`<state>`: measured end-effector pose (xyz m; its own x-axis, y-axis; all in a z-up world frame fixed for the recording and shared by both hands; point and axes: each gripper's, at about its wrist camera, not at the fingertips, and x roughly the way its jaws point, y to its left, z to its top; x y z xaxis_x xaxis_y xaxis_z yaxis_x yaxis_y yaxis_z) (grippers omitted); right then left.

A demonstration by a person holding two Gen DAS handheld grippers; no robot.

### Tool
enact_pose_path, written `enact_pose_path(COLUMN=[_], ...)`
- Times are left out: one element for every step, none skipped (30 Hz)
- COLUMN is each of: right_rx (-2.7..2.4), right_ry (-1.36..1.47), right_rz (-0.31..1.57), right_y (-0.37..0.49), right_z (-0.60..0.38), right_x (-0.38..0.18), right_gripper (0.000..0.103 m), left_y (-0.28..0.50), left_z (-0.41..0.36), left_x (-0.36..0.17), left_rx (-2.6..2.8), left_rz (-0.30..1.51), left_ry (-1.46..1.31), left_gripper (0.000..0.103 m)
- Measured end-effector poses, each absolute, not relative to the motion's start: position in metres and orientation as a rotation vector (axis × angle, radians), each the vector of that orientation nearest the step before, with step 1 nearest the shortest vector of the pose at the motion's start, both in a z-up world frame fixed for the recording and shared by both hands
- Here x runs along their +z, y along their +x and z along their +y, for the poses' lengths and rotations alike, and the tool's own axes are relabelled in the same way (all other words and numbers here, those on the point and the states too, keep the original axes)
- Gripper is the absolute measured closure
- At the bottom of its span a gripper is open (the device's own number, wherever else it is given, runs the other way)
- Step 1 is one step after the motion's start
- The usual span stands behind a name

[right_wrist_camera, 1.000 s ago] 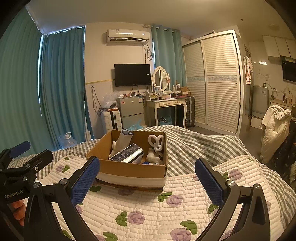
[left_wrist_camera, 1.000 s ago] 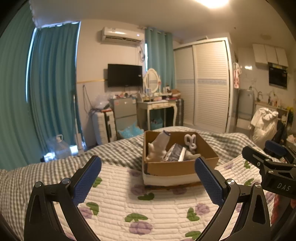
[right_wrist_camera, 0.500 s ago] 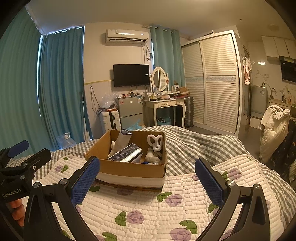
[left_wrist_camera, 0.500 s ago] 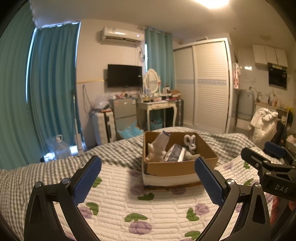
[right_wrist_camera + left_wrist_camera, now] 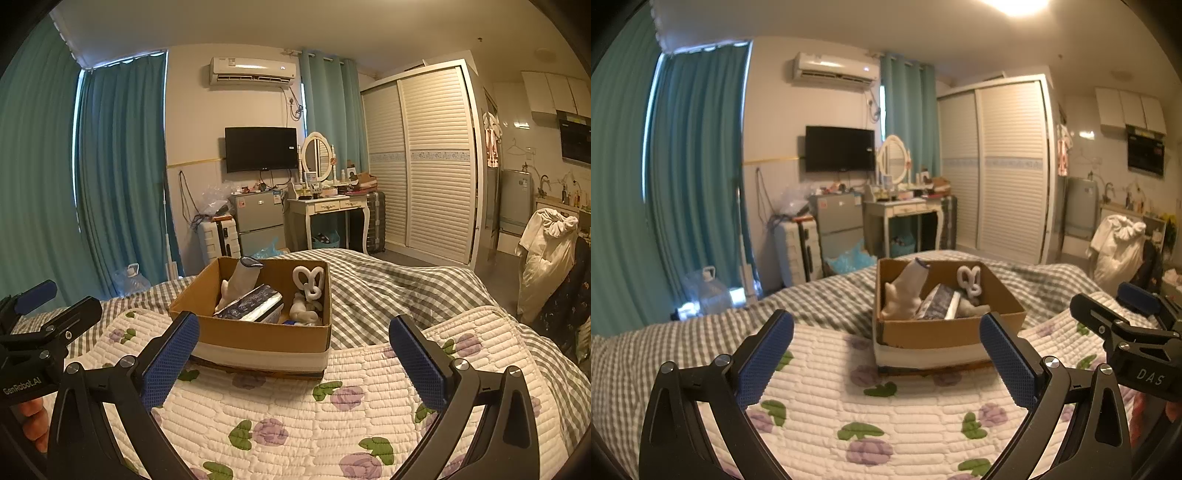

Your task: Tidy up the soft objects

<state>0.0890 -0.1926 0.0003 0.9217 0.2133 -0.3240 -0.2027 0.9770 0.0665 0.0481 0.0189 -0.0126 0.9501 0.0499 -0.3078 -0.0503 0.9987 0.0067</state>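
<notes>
A cardboard box [image 5: 945, 332] stands on the quilted bed cover [image 5: 849, 413]; it also shows in the right wrist view [image 5: 258, 339]. Inside are a white sock-like soft piece [image 5: 905, 288], a dark wrapped pack [image 5: 936, 301] and a white twisted soft item [image 5: 969, 278]. The same three show in the right wrist view: the soft piece [image 5: 240, 280], the pack [image 5: 251, 306], the twisted item [image 5: 308, 282]. My left gripper [image 5: 886, 350] is open and empty in front of the box. My right gripper [image 5: 293, 354] is open and empty, also short of the box.
The floral quilt [image 5: 332, 417] lies over a grey checked blanket [image 5: 388, 288]. Beyond the bed are a suitcase [image 5: 218, 240], a small fridge [image 5: 258, 221], a dressing table [image 5: 328, 210] and a wardrobe [image 5: 424, 158]. White clothing [image 5: 546, 254] hangs at the right.
The right wrist view has drifted slightly, so the box sits a touch lower and left. Both grippers stay open and empty.
</notes>
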Motion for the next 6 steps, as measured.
enact_pose_path(right_rx=[0.214,0.214,0.212,0.213,0.214,0.212], right_ry=[0.031,0.031,0.031,0.031,0.031,0.031], right_rz=[0.337,0.338,0.339,0.341,0.343,0.344], right_y=[0.089,0.0893,0.0894,0.0896,0.09,0.0899], right_z=[-0.1926,-0.1922,-0.1921,-0.1921,-0.192,-0.192], right_x=[0.0002,0.0001,-0.0003,-0.0007,-0.0009,-0.0011], right_gripper=[0.0,0.0,0.0,0.0,0.0,0.0], left_y=[0.0485,0.0484,0.0488,0.0485,0.0483,0.0484], left_z=[0.0193,0.0193,0.0198,0.0201,0.0204,0.0204], left_x=[-0.0128,-0.0128,-0.0134,-0.0139,-0.0144,-0.0151], left_rx=[0.049,0.045,0.041,0.037,0.032,0.03], left_rz=[0.314,0.315,0.316,0.317,0.317,0.317], left_ry=[-0.002,-0.003,-0.003,-0.005,-0.007,-0.006], left_gripper=[0.0,0.0,0.0,0.0,0.0,0.0])
